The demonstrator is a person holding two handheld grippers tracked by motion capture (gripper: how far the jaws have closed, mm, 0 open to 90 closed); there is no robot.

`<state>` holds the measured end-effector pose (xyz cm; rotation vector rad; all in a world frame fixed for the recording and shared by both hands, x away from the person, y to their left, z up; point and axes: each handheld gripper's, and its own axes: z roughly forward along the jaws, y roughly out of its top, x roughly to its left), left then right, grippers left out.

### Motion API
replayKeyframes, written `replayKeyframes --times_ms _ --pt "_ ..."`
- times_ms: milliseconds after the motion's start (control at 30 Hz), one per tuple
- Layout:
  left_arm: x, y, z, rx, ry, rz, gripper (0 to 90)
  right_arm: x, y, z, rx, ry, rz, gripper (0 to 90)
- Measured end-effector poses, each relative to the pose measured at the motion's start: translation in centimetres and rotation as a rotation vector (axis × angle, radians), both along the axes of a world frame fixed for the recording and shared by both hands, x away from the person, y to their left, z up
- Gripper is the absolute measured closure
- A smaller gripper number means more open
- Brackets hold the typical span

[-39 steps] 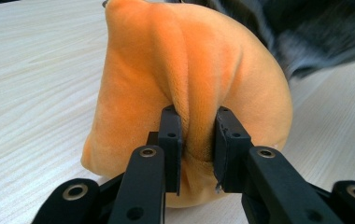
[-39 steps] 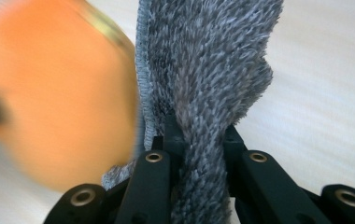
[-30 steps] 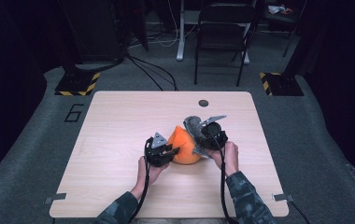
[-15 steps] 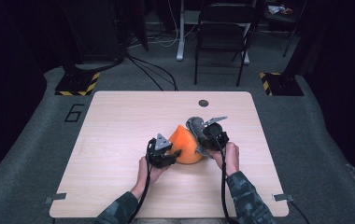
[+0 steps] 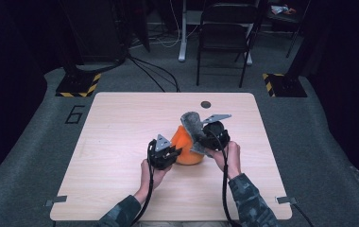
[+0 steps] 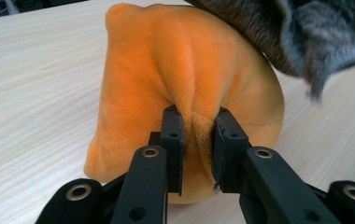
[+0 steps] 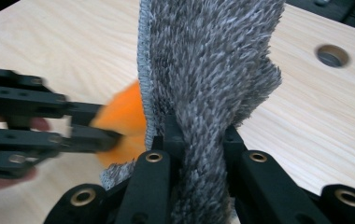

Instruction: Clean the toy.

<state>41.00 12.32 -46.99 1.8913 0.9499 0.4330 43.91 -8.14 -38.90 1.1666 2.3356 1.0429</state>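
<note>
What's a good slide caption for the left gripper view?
Left tongs pinch a fold of the orange plush, grey shaggy cloth hanging above.

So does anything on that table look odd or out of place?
Nothing spilled or damaged. The orange cushion is puckered where the left tool pinches a fold, and the grey shaggy cloth stands bunched in the right tool.

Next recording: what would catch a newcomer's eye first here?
The bright orange plush near the middle of the pale table, its fabric pinched in a fold by the left gripper. Right beside it, the right gripper lifts a shaggy grey cloth that drapes against the plush's top.
</note>
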Motion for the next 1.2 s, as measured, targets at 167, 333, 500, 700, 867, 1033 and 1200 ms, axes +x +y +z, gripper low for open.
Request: replayKeyframes --times_ms 167,333,500,700,867,1033,1200 --pt "0.2 0.1 -0.6 0.002 0.027 0.001 76.2 0.1 1.7 -1.4 -0.058 0.0 0.03 79.1" --pt "0.4 0.1 -1.1 0.005 0.03 0.002 75.3 0.8 1.1 -2.5 -0.085 0.01 -0.015 79.2" --pt "0.4 0.1 -1.2 0.006 0.026 -0.005 74.4 1.5 -0.5 -3.6 -0.064 0.059 -0.056 79.3" --pt "0.5 0.2 -1.3 -0.001 0.029 -0.003 74.1 2.0 -1.4 -4.5 -0.084 0.081 -0.087 79.4" --pt "0.6 0.3 -1.3 0.001 0.028 -0.002 74.0 2.5 -2.3 -5.3 -0.108 0.114 -0.115 79.4" --pt "0.7 0.6 -1.3 0.007 0.033 -0.002 73.9 3.1 -3.2 -7.0 -0.134 0.162 -0.152 79.4" --pt "0.8 0.9 -1.3 -0.001 0.047 0.002 73.5 3.7 -4.2 -7.4 -0.133 0.206 -0.172 79.3"
